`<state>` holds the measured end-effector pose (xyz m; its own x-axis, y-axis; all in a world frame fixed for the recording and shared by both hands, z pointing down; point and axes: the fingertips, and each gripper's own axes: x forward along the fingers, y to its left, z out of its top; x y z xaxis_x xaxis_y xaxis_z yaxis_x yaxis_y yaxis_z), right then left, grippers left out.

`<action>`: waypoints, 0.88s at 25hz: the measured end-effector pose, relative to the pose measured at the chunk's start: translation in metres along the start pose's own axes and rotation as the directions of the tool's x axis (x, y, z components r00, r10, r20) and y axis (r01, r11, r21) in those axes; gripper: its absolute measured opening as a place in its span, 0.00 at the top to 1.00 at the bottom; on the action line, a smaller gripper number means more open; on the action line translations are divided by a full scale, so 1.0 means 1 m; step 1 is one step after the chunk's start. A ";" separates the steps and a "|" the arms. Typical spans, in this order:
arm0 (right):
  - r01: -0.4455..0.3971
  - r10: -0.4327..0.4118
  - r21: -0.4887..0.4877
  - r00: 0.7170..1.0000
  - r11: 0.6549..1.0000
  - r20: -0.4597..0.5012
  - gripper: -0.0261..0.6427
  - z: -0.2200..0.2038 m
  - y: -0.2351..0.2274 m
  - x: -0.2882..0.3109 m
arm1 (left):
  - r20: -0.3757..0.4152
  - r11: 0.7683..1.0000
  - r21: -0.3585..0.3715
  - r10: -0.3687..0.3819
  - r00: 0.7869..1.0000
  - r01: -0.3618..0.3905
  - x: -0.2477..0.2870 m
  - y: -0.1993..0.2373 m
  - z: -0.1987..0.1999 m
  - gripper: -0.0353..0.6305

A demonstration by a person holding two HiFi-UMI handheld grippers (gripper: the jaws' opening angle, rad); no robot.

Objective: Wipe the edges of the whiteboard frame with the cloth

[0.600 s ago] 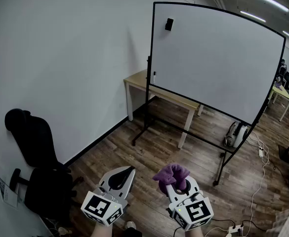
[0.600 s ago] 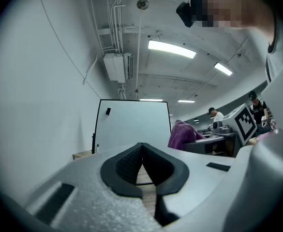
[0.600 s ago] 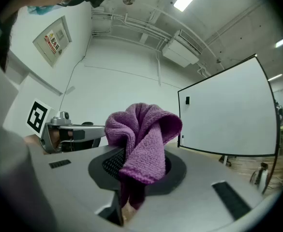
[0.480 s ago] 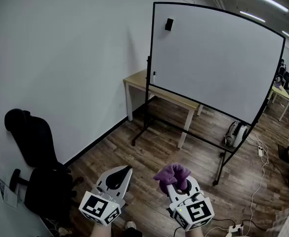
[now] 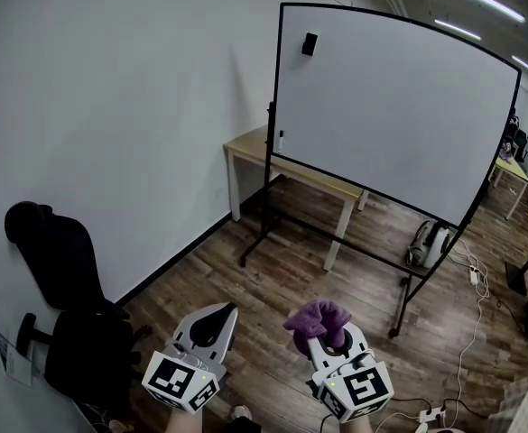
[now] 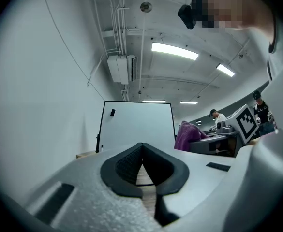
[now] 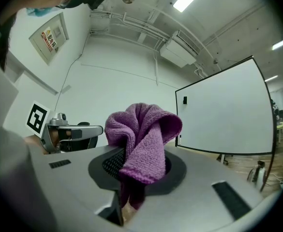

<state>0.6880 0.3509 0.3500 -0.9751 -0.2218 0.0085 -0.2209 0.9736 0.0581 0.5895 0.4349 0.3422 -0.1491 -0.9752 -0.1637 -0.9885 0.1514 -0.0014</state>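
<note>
A large whiteboard (image 5: 399, 106) in a thin black frame (image 5: 278, 106) stands on a wheeled stand across the room; it also shows far off in the left gripper view as the whiteboard (image 6: 137, 124) and in the right gripper view as the whiteboard (image 7: 223, 115). A small black eraser (image 5: 309, 44) sticks near its top left corner. My right gripper (image 5: 322, 325) is low in the head view, shut on a bunched purple cloth (image 5: 318, 318), which fills the jaws as the cloth (image 7: 143, 137). My left gripper (image 5: 217, 318) is beside it, jaws closed together on nothing. Both are well short of the board.
A light wooden table (image 5: 286, 170) stands behind the board's left side. A black office chair (image 5: 60, 287) is at the lower left by the white wall. A vacuum-like device (image 5: 424, 242) and cables (image 5: 476, 282) lie on the wooden floor at right. Other people (image 6: 217, 116) are far off.
The left gripper has drifted slightly down and left in the head view. The right gripper and cloth have barely moved.
</note>
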 end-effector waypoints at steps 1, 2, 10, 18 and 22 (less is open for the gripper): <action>0.002 -0.002 0.001 1.000 1.000 -0.001 0.86 0.000 0.000 0.003 | 0.000 1.000 -0.001 -0.002 1.000 0.002 0.001 0.003 0.000 0.92; 0.005 -0.005 0.004 1.000 1.000 0.000 0.86 -0.001 0.000 0.007 | 0.000 1.000 -0.002 -0.002 1.000 0.002 0.001 0.007 -0.001 0.92; 0.031 -0.032 0.037 0.999 0.999 0.020 0.86 -0.001 -0.001 0.042 | 0.027 1.000 -0.002 0.010 1.000 -0.010 0.010 0.049 -0.002 0.92; 0.053 -0.055 0.047 0.997 0.997 0.059 0.86 0.000 0.007 0.080 | 0.044 0.999 0.026 -0.035 0.998 0.034 0.022 0.089 -0.002 0.92; 0.068 -0.071 0.049 0.996 0.996 0.047 0.86 -0.004 0.011 0.091 | 0.043 0.998 0.019 -0.055 0.998 0.054 0.025 0.103 -0.004 0.92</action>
<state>0.5967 0.3413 0.3552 -0.9569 -0.2872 -0.0429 -0.2878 0.9576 0.0093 0.4840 0.4249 0.3420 -0.0937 -0.9741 -0.2056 -0.9944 0.1018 -0.0292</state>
